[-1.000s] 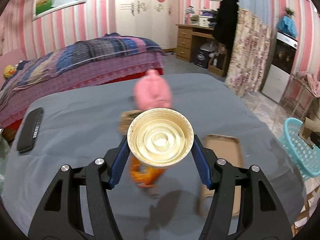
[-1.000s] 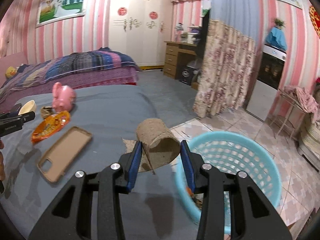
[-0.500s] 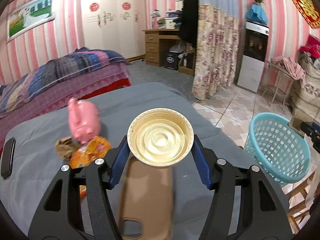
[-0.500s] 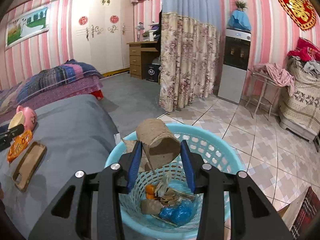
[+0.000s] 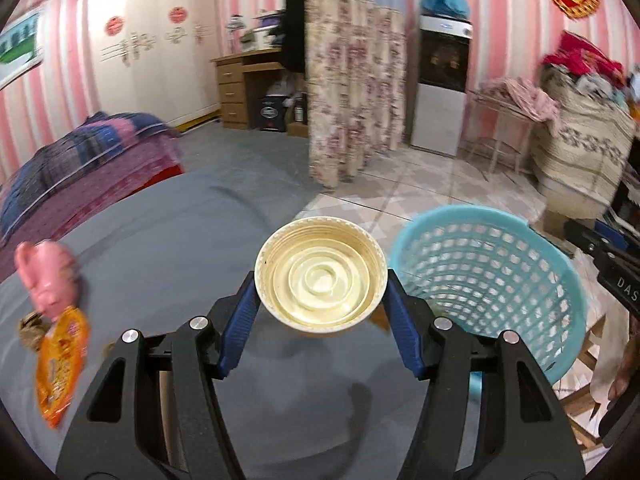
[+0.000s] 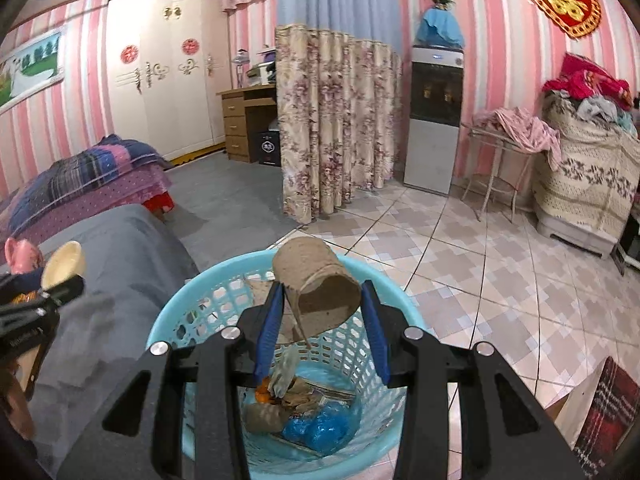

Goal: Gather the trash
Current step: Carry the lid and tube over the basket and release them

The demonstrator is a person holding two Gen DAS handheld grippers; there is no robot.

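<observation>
My left gripper (image 5: 320, 304) is shut on a cream plastic lid (image 5: 320, 276) and holds it above the grey table edge (image 5: 168, 240), just left of the light blue basket (image 5: 492, 280). My right gripper (image 6: 320, 320) is shut on a brown cardboard roll (image 6: 316, 284) and holds it over the basket's (image 6: 192, 312) open mouth. Trash (image 6: 304, 412) lies in the basket bottom. An orange snack wrapper (image 5: 60, 364) lies on the table at the left. The lid (image 6: 64, 264) and left gripper show at the right wrist view's left edge.
A pink pig figure (image 5: 48, 280) stands on the table beside the wrapper. A bed (image 6: 88, 180) is behind the table. A flowered curtain (image 6: 336, 120), a water dispenser (image 6: 436, 116) and a rack with clothes (image 6: 516, 132) stand on the tiled floor beyond.
Both grippers swung right, away from the table. The right gripper with the roll moved from the table edge to over the basket. The left gripper with the lid came beside the basket.
</observation>
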